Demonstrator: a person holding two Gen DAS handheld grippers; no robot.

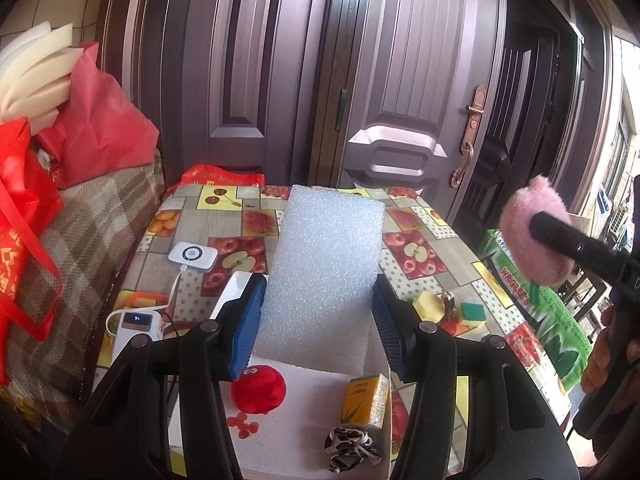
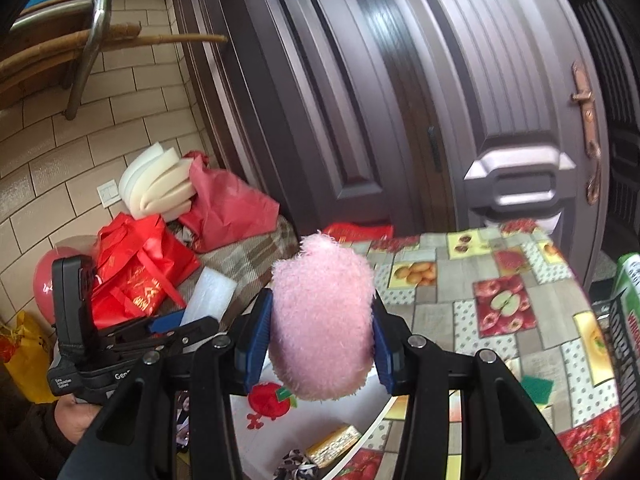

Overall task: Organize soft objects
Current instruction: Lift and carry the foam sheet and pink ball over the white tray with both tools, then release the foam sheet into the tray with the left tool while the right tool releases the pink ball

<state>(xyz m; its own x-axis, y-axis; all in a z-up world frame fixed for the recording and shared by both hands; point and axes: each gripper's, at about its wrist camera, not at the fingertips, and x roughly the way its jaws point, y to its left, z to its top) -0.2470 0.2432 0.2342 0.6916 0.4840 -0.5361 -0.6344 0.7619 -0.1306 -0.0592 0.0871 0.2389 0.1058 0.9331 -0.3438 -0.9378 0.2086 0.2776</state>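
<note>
Between hand-held gripper (image 2: 322, 334) pads: pink plush (image 2: 322, 320) (clamped)

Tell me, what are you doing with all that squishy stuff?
A person is sorting soft things into a white box on the fruit-patterned table. The left tongs grip a white foam block over the box. The right tongs grip a fluffy pink toy, held up in the air. Already in the box are a red plush, a yellow sponge and a black-and-white scrunchie.
</note>
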